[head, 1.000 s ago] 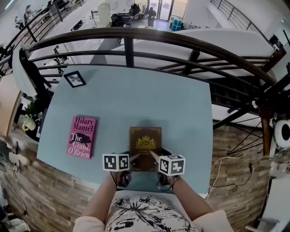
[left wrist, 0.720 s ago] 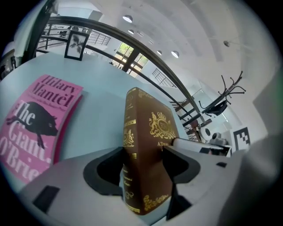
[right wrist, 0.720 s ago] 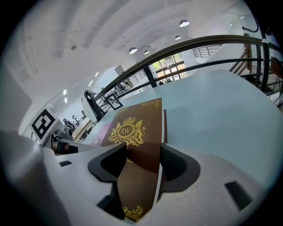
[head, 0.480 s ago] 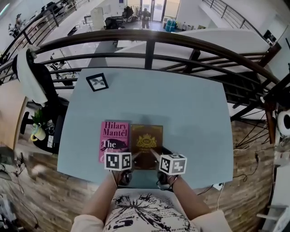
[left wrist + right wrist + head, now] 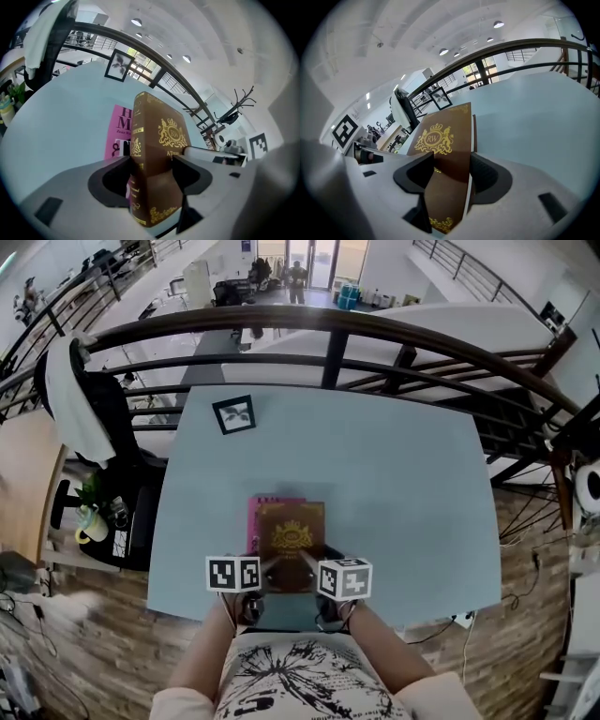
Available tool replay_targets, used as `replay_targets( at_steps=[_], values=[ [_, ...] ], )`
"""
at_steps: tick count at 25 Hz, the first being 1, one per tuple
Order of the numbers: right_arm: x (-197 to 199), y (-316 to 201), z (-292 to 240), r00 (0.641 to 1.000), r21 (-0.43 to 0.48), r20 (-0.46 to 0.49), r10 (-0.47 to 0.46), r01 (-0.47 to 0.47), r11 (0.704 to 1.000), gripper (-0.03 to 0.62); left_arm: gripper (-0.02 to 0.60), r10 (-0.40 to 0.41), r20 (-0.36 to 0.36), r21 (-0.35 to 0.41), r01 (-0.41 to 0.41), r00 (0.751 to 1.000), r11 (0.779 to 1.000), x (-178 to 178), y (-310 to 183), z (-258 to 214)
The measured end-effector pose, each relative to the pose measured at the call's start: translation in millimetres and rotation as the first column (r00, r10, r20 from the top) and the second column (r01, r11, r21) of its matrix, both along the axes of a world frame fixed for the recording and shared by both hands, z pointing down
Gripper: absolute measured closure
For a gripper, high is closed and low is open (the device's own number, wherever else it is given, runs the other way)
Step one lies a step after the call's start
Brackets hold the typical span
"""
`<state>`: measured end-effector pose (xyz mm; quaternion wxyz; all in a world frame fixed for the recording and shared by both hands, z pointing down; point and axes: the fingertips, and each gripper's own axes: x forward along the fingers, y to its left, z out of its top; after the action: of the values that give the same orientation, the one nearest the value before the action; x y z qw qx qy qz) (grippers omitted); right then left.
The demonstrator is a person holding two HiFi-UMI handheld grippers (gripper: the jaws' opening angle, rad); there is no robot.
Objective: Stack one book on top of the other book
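Note:
A brown book (image 5: 292, 538) with a gold crest is held above the light blue table (image 5: 394, 474), clamped near its front corners by both grippers. My left gripper (image 5: 270, 565) is shut on its spine side, and in the left gripper view the brown book (image 5: 157, 164) stands between the pads. My right gripper (image 5: 309, 563) is shut on the page-edge side, where the brown book (image 5: 443, 161) fills the jaws. A pink book (image 5: 259, 514) lies flat on the table, mostly hidden under the brown one; the pink book (image 5: 119, 131) shows to the left of the spine.
A small black picture frame (image 5: 233, 414) lies at the table's far left. A dark curved railing (image 5: 328, 324) runs behind the table. A chair draped with a white cloth (image 5: 75, 395) stands to the left. The person's forearms come up from the bottom edge.
Both grippers have carried the brown book leftward across the table: it was well right of the pink book, then beside it, and now hangs over it.

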<state>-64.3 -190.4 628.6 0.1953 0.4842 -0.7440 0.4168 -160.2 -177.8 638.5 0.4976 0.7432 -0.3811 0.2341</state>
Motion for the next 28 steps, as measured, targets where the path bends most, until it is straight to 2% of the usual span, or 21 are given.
replay_targets(
  at_steps=[5, 11, 17, 21, 23, 25, 26, 28],
  values=[
    [-27.9, -15.0, 9.5, 1.0, -0.025, -0.028, -0.012, 0.011, 1.0, 0.368, 0.307, -0.01, -0.026, -0.025, 0.009, 1.0, 1.0, -27.4, -13.6, 11.8],
    [-37.0, -22.6, 25.0, 0.999, -0.079, -0.029, 0.016, -0.018, 0.997, 0.367, 0.307, -0.027, -0.047, -0.063, 0.024, 0.999, 0.998, -39.2, -23.4, 23.9],
    [-37.5, -27.2, 26.2, 1.0, -0.068, -0.01, 0.005, -0.005, 0.998, 0.359, 0.307, 0.0, -0.052, -0.058, -0.003, 0.999, 0.998, -37.8, -27.4, 25.8],
    [-36.8, -28.0, 24.1, 0.999, -0.04, -0.045, -0.007, 0.005, 0.999, 0.349, 0.307, 0.007, -0.063, -0.043, -0.01, 0.998, 0.999, -38.3, -28.1, 25.4],
    [-34.7, -29.1, 21.5, 0.996, -0.024, -0.083, -0.028, 0.026, 0.999, 0.327, 0.307, 0.006, -0.04, -0.025, -0.007, 0.999, 1.0, -41.0, -30.3, 22.7],
    [-31.0, -29.3, 16.2, 0.992, -0.012, -0.118, -0.044, 0.043, 0.999, 0.327, 0.309, -0.008, 0.013, 0.034, 0.008, 1.0, 0.999, -47.4, -35.6, 13.4],
    [-28.5, -30.0, 11.4, 0.99, 0.001, -0.13, -0.045, 0.046, 0.999, 0.327, 0.331, -0.015, 0.039, 0.076, 0.012, 0.999, 0.997, -51.1, -39.1, 5.8],
    [-23.5, -32.8, -3.0, 0.989, 0.043, -0.143, -0.038, 0.045, 0.998, 0.333, 0.436, -0.023, 0.064, 0.151, 0.013, 0.998, 0.988, -56.4, -46.2, -13.3]
  ],
)
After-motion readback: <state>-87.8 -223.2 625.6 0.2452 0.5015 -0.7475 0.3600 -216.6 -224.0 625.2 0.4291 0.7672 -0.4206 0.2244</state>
